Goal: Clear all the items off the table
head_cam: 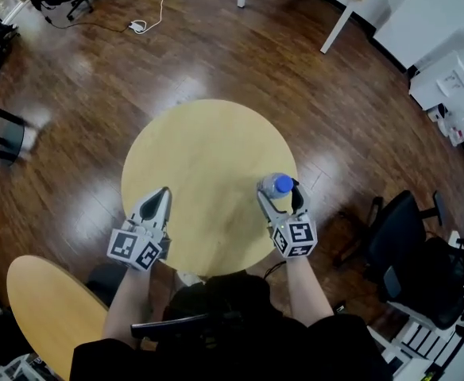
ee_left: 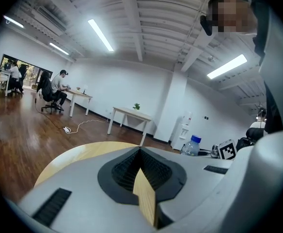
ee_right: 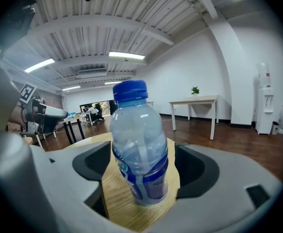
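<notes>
A clear plastic water bottle (head_cam: 278, 185) with a blue cap and blue label stands upright near the right edge of the round wooden table (head_cam: 200, 157). My right gripper (head_cam: 280, 190) is open around it, one jaw on each side. In the right gripper view the bottle (ee_right: 140, 149) fills the middle, with a gap between it and each jaw of the right gripper (ee_right: 140, 171). My left gripper (head_cam: 164, 192) is shut and empty over the table's near left edge. In the left gripper view its jaws (ee_left: 140, 152) meet, and the bottle (ee_left: 192, 145) shows far to the right.
A second round wooden table (head_cam: 49, 308) sits at the lower left. A black office chair (head_cam: 411, 252) stands close to the right. White table legs (head_cam: 335, 24) and a floor cable (head_cam: 156, 10) lie beyond, and boxes (head_cam: 454, 86) sit at the far right.
</notes>
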A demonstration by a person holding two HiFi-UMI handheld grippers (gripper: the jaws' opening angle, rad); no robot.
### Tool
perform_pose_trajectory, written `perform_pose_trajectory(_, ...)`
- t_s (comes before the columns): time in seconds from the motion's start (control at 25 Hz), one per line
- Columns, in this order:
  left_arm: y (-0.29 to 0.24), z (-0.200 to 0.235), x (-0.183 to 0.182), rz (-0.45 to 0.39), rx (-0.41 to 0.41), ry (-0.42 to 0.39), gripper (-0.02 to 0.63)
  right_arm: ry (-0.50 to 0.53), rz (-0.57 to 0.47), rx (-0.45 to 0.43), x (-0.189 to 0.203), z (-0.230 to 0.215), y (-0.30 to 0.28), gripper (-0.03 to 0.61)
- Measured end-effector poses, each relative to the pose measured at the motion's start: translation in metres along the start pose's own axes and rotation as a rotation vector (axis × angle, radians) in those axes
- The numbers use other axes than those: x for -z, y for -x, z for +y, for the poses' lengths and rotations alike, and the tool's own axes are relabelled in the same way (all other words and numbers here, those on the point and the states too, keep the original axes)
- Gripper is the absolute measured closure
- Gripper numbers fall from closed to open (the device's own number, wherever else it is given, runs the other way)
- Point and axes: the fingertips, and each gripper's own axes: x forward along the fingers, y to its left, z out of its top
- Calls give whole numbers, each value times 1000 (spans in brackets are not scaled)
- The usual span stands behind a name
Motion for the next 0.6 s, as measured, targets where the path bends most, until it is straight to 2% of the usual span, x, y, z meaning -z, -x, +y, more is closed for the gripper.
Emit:
perform_pose_trajectory(0.32,-15,-6,24,35,-16,13,612,27,29,-31,14,4,-13,155)
perform_pose_trajectory(0.6,-16,-1,32,19,-69,14,612,45,49,-61,24,3,-22,156)
